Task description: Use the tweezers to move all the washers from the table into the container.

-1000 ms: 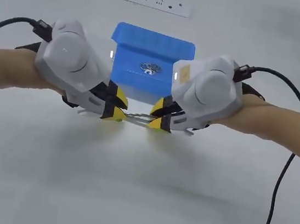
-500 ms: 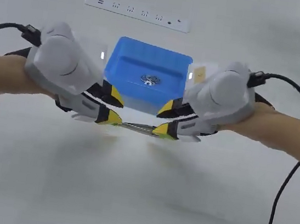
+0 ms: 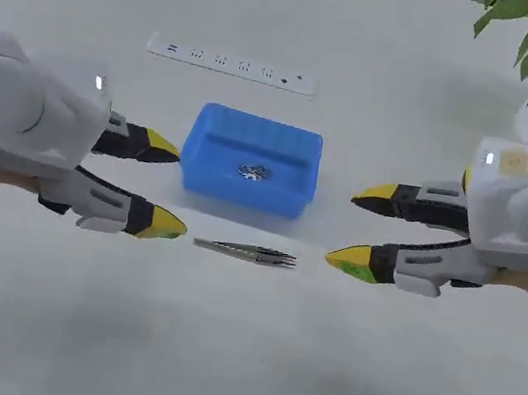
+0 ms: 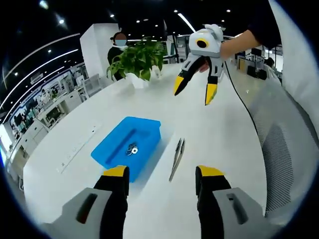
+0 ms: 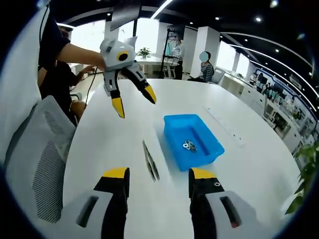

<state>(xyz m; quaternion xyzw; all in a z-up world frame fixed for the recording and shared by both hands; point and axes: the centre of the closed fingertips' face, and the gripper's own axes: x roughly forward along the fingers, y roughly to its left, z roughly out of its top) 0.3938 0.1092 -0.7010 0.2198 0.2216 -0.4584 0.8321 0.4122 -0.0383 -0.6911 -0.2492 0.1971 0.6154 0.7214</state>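
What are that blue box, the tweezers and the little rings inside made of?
The blue rectangular container looks like moulded plastic: even colour, rounded corners, soft sheen. The slim silver tweezers seem bare metal, probably steel: grey and glinting. The small washers in the container look metallic too, shiny grey, though too small to be sure.

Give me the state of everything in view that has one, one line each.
left gripper, open, holding nothing
right gripper, open, holding nothing
tweezers, lying on the table, ungripped
container, upright, open top
washers, piled inside the container
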